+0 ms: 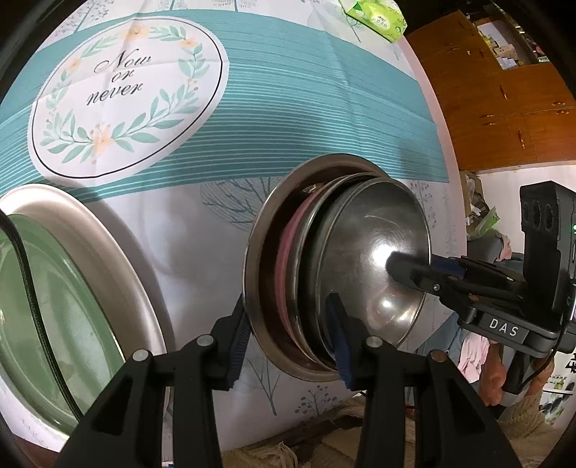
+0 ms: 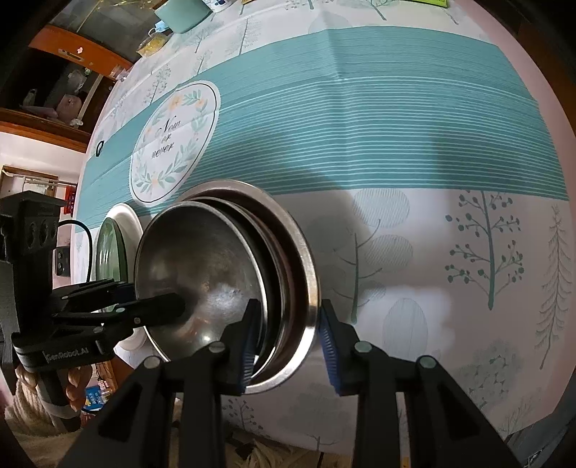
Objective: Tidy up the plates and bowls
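Gripping the nested stack of steel bowls (image 1: 370, 266) from opposite sides, both grippers are clamped on its rims. The stack sits near the front edge of the table (image 1: 144, 259), on a tablecloth (image 1: 288, 108) with a teal striped band and a round "Now or never" wreath print.

Left gripper (image 1: 291, 345): one blue-padded finger outside the widest outer bowl (image 1: 257, 252), the other inside the bowls; pads pressed on the rims at the stack's left side.

Right gripper (image 2: 288, 345): one pad inside, one outside the outer bowl's rim at the right side, closed on it. A person's fingers (image 1: 493, 374) show on its handle.

Stack, outer to inner: wide-rimmed steel bowl, a pink layer (image 1: 288, 244), another steel rim, then the shiny top bowl (image 2: 201, 273).

Left of the stack, apart from it: a green plate (image 1: 46, 316) lying in a cream-rimmed plate (image 1: 108, 244). Far across the table, a green tissue pack (image 1: 378, 16) at the right edge.
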A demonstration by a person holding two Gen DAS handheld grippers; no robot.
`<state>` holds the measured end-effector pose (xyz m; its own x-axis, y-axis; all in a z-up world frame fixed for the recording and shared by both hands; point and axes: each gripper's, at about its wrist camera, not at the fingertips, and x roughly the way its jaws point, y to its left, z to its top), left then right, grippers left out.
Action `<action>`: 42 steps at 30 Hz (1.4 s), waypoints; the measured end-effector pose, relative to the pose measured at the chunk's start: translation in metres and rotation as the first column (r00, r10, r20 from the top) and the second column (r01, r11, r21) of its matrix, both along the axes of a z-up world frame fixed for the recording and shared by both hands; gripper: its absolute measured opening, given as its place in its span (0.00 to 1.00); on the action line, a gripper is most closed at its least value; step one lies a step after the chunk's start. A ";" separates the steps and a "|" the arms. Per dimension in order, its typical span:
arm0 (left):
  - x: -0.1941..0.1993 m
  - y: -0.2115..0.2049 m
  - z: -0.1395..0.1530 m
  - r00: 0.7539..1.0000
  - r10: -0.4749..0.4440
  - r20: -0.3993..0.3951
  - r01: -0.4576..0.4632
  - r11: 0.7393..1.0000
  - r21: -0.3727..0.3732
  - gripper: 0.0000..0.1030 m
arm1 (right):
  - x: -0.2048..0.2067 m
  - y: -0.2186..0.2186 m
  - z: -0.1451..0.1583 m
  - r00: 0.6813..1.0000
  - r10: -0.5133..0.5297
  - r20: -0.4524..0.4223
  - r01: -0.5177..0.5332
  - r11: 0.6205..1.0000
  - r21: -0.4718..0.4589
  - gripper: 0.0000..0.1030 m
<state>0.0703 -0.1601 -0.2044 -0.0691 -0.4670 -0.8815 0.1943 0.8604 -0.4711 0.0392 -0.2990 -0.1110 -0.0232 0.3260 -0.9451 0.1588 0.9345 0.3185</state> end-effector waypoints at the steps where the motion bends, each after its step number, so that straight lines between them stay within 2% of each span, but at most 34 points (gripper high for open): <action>1: 0.000 0.000 0.002 1.000 0.001 0.004 -0.001 1.000 0.000 0.38 | 0.000 0.001 0.002 1.000 0.001 0.002 -0.001 1.000 -0.002 0.31; 11: -0.017 0.024 0.031 0.996 0.066 0.059 -0.066 0.998 0.000 0.38 | 0.001 0.017 0.026 0.998 0.048 0.039 -0.048 0.999 0.005 0.31; 26: -0.050 0.115 0.077 0.962 0.229 0.151 -0.233 0.972 0.005 0.38 | 0.011 0.100 0.065 0.970 0.217 0.114 -0.221 0.975 0.028 0.31; 35: -0.052 0.180 0.068 0.951 0.276 0.137 -0.284 0.958 0.041 0.38 | 0.020 0.166 0.061 0.962 0.253 0.100 -0.259 0.964 0.058 0.31; 42: -0.045 0.212 0.039 0.961 0.260 0.092 -0.267 0.962 0.065 0.38 | 0.020 0.205 0.042 0.968 0.243 0.062 -0.245 0.969 0.037 0.30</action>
